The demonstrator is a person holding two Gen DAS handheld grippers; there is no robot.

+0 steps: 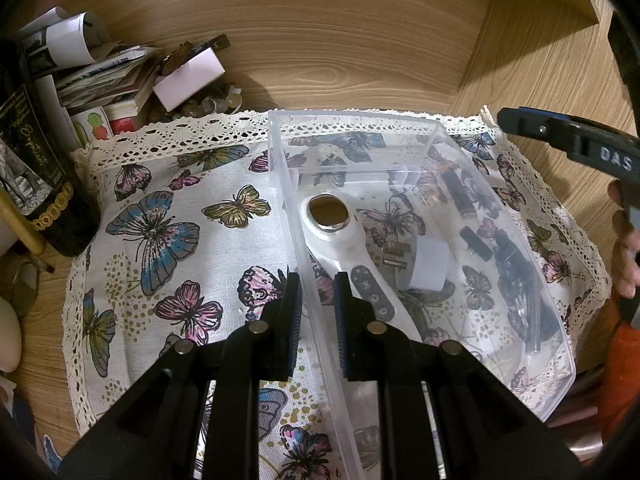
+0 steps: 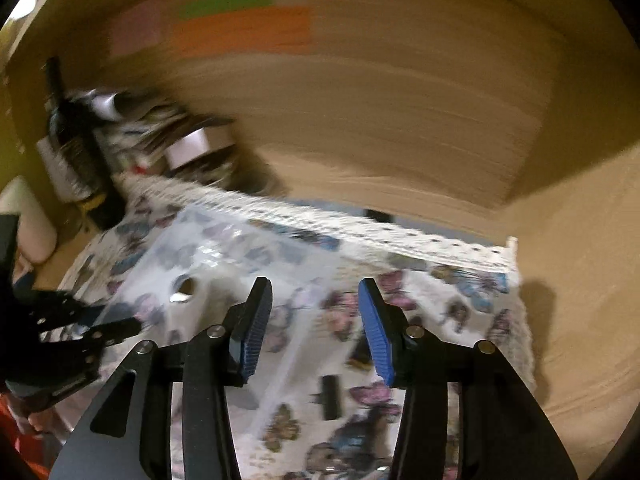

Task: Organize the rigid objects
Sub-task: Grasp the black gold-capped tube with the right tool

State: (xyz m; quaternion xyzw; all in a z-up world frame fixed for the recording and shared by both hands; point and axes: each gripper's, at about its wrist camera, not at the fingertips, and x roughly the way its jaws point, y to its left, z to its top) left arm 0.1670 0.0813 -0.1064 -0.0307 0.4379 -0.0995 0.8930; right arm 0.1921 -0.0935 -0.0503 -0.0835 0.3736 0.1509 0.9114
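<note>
Left claw (image 1: 316, 320), narrowed, straddles the near wall of the clear bin (image 1: 400, 128) on the butterfly cloth (image 1: 160, 220), apparently to steady it, the white tool (image 1: 336, 232) and dark parts lying inside, while the right claw (image 2: 316, 332) hangs wide and empty above.

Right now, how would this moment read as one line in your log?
left gripper: straddles clear bin wall, grip unclear | right gripper: open, empty, above butterfly cloth | white tool: inside bin
</note>
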